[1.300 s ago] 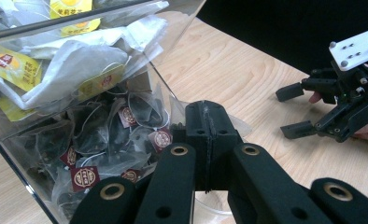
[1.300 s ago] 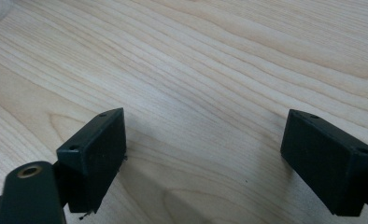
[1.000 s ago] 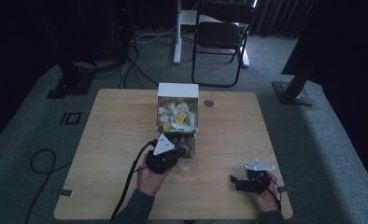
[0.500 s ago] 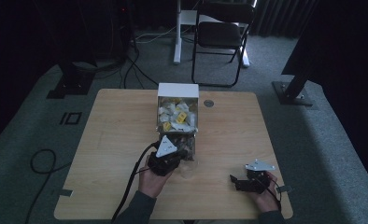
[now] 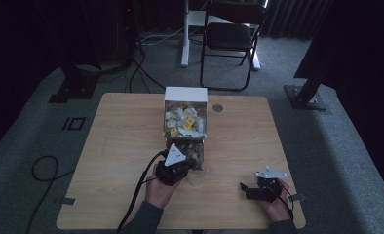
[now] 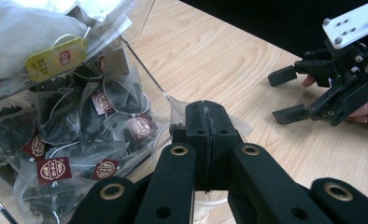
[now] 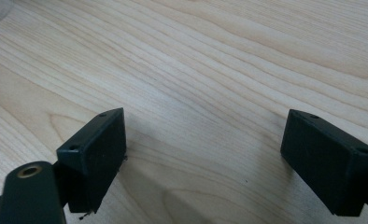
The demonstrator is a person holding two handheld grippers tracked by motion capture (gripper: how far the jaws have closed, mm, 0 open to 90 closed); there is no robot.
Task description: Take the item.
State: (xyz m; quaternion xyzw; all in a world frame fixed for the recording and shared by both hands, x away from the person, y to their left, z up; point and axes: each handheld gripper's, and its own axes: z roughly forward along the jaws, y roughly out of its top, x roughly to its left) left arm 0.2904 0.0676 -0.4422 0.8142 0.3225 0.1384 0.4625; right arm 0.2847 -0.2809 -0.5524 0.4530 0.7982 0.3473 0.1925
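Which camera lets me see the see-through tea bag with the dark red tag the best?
The left gripper view: the clear tea bags with dark red tags lie close up inside the clear plastic box. In the high view they are a dark blur beside the left gripper. The right gripper view looks at the wooden table.

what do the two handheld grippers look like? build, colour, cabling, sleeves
Both are black: the left gripper has flat linkage arms with brass-ringed pivot holes, the right gripper blocky rectangular jaw pads. Each carries a pale grey three-cornered plate with small screws. A black cable trails from the left one. The person's sleeves are dark grey-green.
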